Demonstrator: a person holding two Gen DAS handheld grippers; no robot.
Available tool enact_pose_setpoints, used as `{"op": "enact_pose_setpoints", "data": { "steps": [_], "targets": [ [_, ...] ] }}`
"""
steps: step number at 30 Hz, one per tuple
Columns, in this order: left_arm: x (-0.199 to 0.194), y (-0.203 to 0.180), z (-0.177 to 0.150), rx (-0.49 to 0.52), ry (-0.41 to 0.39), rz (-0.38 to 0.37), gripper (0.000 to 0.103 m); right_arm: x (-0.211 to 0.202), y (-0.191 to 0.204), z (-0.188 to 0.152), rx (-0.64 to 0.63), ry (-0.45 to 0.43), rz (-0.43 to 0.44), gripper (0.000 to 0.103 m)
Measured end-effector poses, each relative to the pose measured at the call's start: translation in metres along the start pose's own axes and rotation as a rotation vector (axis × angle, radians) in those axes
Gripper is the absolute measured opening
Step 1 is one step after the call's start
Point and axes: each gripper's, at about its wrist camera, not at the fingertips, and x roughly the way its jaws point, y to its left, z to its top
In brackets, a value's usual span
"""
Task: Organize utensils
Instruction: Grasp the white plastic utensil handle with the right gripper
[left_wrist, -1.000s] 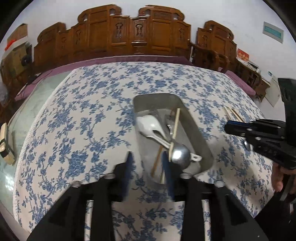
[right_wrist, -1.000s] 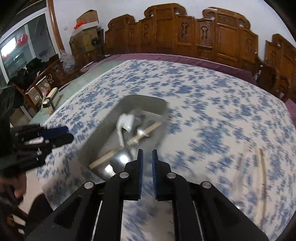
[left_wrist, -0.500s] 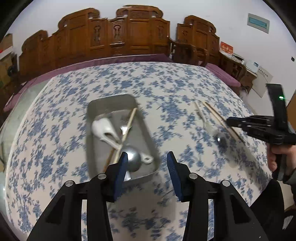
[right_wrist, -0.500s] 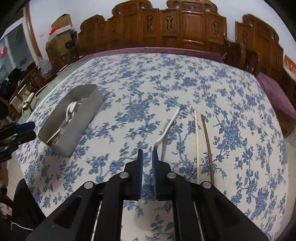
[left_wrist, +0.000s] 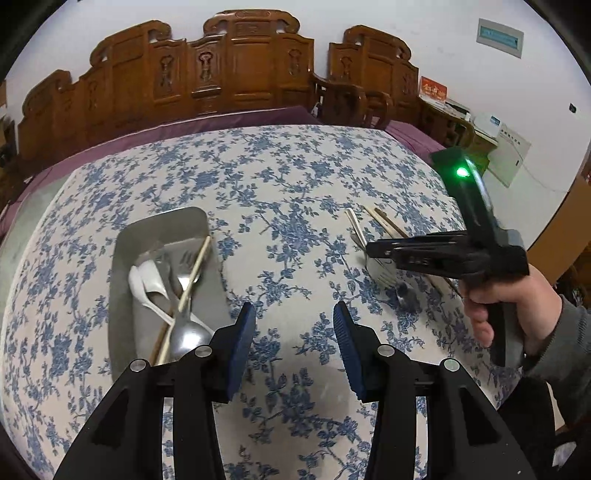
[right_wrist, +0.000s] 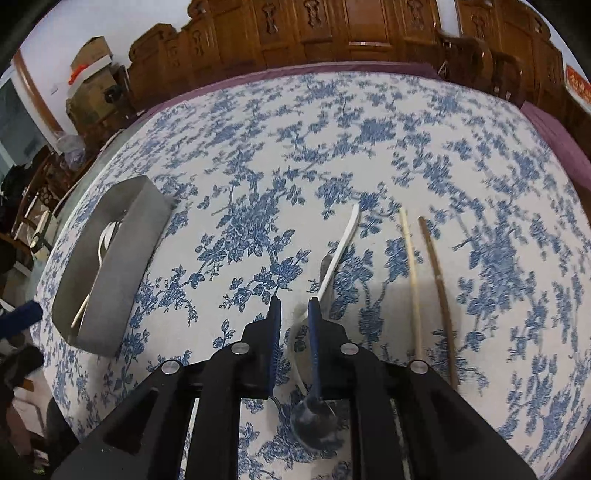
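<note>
A grey metal tray (left_wrist: 122, 243) on the left of the table holds a white spoon (left_wrist: 147, 288), a metal spoon (left_wrist: 188, 334), a fork and a chopstick (left_wrist: 194, 271). My left gripper (left_wrist: 293, 314) is open and empty, just right of the tray. My right gripper (right_wrist: 293, 308) hangs over loose utensils, jaws slightly apart and empty: a white spoon (right_wrist: 345, 243), a metal spoon (right_wrist: 314, 421), a pale chopstick (right_wrist: 412, 280) and a dark chopstick (right_wrist: 437, 284). It also shows in the left wrist view (left_wrist: 373, 251), over a fork (left_wrist: 380, 273). The tray shows at left (right_wrist: 122, 254).
The round table (left_wrist: 295, 177) has a blue floral cloth. Carved wooden chairs (left_wrist: 236, 66) line its far side. Cardboard boxes (right_wrist: 92, 70) stand at far left in the right wrist view.
Both grippers swung right. My left gripper opened wider and sits right of the tray. My right gripper moved closer over the loose utensils and opened slightly.
</note>
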Motion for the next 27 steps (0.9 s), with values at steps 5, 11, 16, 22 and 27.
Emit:
{"op": "enact_pose_setpoints", "data": {
  "steps": [5,11,16,22,27],
  "targets": [
    [0.006,-0.001,-0.003,-0.006,0.013,-0.010,0.042,0.020,0.002,-0.001,0.008,0.066,-0.035,0.017],
    [0.006,0.000,-0.007,-0.013,0.016,-0.009,0.042,0.024,0.009,0.001,-0.001,0.062,-0.075,0.011],
    [0.006,-0.001,-0.008,-0.012,0.018,-0.004,0.042,0.014,0.014,-0.004,-0.014,0.045,-0.031,0.007],
    [0.010,-0.014,-0.005,-0.002,0.023,-0.002,0.042,-0.035,0.010,-0.024,-0.038,-0.031,0.012,0.007],
    [0.021,-0.034,0.000,0.011,0.030,-0.014,0.042,-0.074,-0.005,-0.053,-0.041,-0.068,0.020,0.007]
  ]
}}
